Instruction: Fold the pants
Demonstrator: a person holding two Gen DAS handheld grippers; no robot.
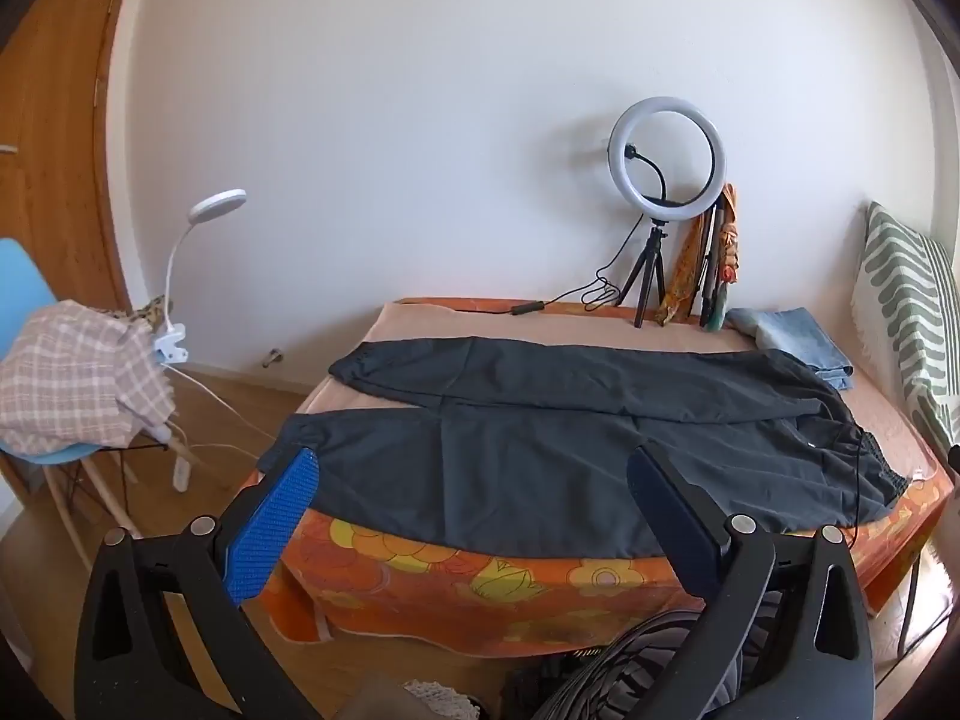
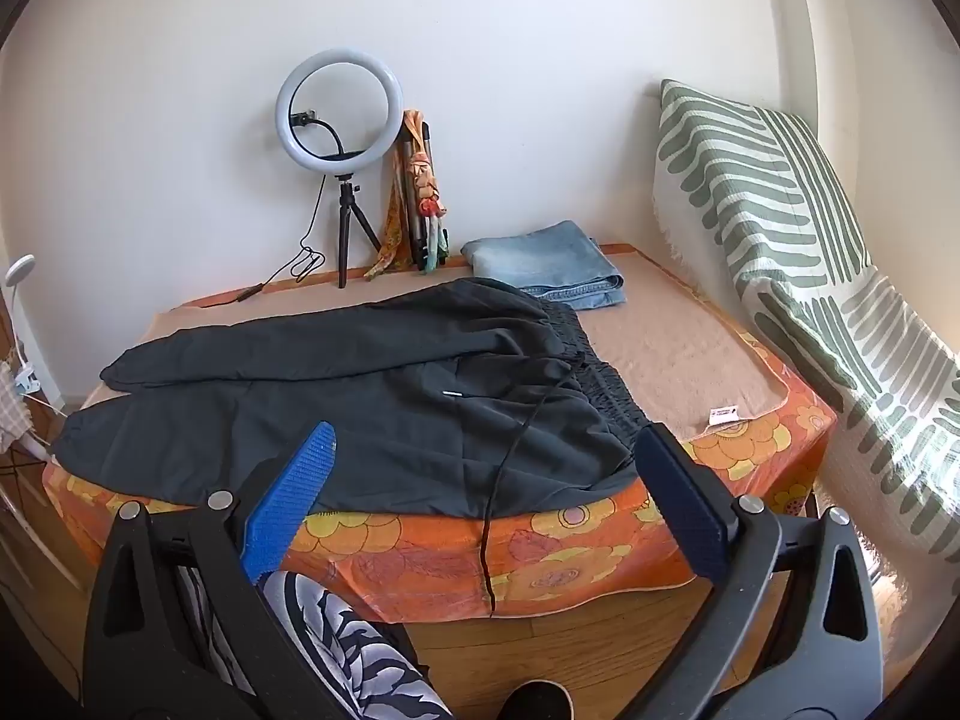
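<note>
Both hand-held grippers [image 1: 471, 465] [image 2: 483, 441] gape before pants [image 1: 540, 438]; folded jeans [image 2: 549, 267] behind.

The near hem of the dark pants [image 1: 540, 456] hangs over the table edge at six o'clock, and the blue finger pad [image 1: 276, 528] covers part of the cuff at seven o'clock in the left wrist view; the folded jeans [image 2: 546, 267] sit half behind the waistband, their near edge hidden; the small white tag [image 2: 722, 414] on the beige blanket [image 2: 672, 354] is too small to read; the striped cushion [image 2: 780, 240] runs out of frame at three o'clock; the blue chair [image 1: 24, 264] at nine o'clock is mostly buried under checked cloth [image 1: 78, 378] and cut by the edge; whoever holds the grippers shows only as a patterned trouser leg [image 2: 336, 636] at six o'clock.
</note>
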